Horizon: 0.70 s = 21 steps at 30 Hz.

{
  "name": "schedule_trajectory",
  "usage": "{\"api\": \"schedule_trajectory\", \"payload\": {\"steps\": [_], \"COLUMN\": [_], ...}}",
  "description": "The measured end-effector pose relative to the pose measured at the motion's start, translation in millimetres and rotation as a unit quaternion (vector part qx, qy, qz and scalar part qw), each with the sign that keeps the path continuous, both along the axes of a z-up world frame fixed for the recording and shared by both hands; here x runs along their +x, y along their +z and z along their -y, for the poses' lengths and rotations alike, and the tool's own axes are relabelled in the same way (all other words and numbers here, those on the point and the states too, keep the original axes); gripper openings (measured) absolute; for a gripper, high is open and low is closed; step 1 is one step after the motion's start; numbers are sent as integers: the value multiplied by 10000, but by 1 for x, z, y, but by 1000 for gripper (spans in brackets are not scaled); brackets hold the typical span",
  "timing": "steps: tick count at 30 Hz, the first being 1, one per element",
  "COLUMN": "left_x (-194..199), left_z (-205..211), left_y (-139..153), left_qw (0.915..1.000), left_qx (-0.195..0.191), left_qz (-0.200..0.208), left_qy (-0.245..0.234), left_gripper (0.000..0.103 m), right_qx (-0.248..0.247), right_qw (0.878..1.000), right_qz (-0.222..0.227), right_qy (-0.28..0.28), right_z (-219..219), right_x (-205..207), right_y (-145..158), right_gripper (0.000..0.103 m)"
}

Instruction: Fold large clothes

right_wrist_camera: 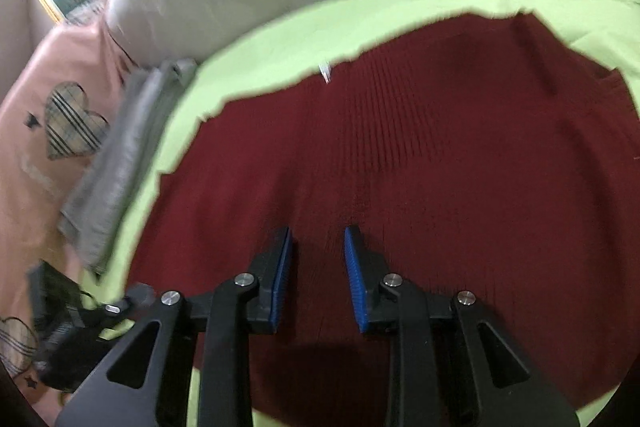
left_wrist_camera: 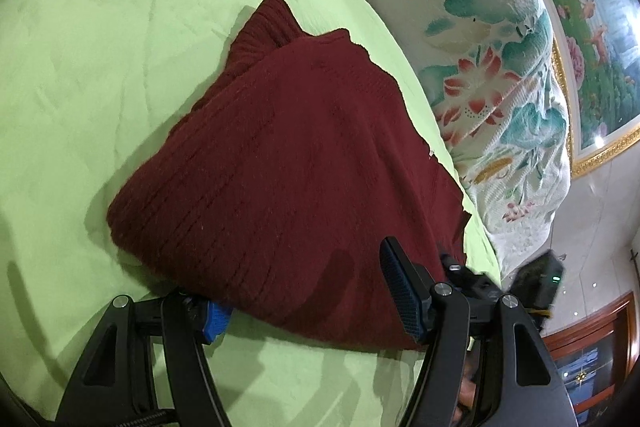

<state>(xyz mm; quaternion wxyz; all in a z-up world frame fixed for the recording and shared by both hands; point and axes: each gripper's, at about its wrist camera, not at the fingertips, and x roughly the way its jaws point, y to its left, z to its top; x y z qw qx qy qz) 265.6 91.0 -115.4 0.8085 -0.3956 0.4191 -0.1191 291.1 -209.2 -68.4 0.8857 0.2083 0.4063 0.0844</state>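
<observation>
A dark red knitted sweater (left_wrist_camera: 288, 163) lies folded on the light green sheet (left_wrist_camera: 80, 67), its ribbed collar at the far end. My left gripper (left_wrist_camera: 304, 279) sits at the sweater's near edge with its jaws wide. The left pad (left_wrist_camera: 216, 319) is tucked at the hem and partly hidden, and the right pad (left_wrist_camera: 400, 287) rests above the knit. In the right wrist view, which is blurred, the sweater (right_wrist_camera: 440, 155) fills the middle. My right gripper (right_wrist_camera: 318, 231) hovers over it with a narrow gap and nothing between the blue pads.
A floral quilt (left_wrist_camera: 500, 87) is bunched along the sheet's far side. A folded grey blanket (right_wrist_camera: 120, 163) and pink fabric with heart patches (right_wrist_camera: 48, 147) lie beyond the sheet's edge. A framed painting (left_wrist_camera: 600, 27) and a wooden cabinet (left_wrist_camera: 592, 347) stand behind.
</observation>
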Motion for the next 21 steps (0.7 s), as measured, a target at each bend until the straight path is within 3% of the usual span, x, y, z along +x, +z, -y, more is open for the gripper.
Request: {"api": "schedule_trajectory", "payload": {"steps": [6, 7, 9, 10, 11, 14, 17, 19, 21], "left_x": [7, 8, 12, 13, 14, 12, 13, 15, 17], "left_z": [0, 0, 1, 1, 1, 13, 35, 56, 84], "left_y": [1, 1, 3, 3, 5, 32, 62, 81, 98], "left_qw": [9998, 9997, 9996, 9997, 9998, 9982, 9941, 9891, 9810], "left_qx": [102, 108, 140, 123, 111, 296, 404, 493, 669], "left_qz": [104, 118, 130, 117, 137, 521, 954, 1240, 1510], "left_qy": [133, 183, 219, 176, 137, -7, -329, -627, -1014], "left_gripper": [65, 60, 37, 17, 13, 12, 11, 11, 11], "right_qx": [-484, -530, -546, -529, -497, -298, 270, 1061, 2051], "right_qw": [9985, 9982, 9981, 9982, 9984, 9992, 9994, 9942, 9787], "right_qz": [148, 170, 197, 199, 197, 190, 112, 54, 10], "right_qy": [186, 201, 212, 217, 211, 190, 190, 188, 119], "right_z": [-10, -10, -11, -10, -9, -5, 9, 29, 60], "right_x": [-1, -2, -3, -3, -2, -3, -1, -2, -7], "right_y": [-5, -5, -6, -6, -6, -7, -9, -11, -15], "right_gripper": [27, 27, 27, 27, 27, 27, 27, 28, 28]}}
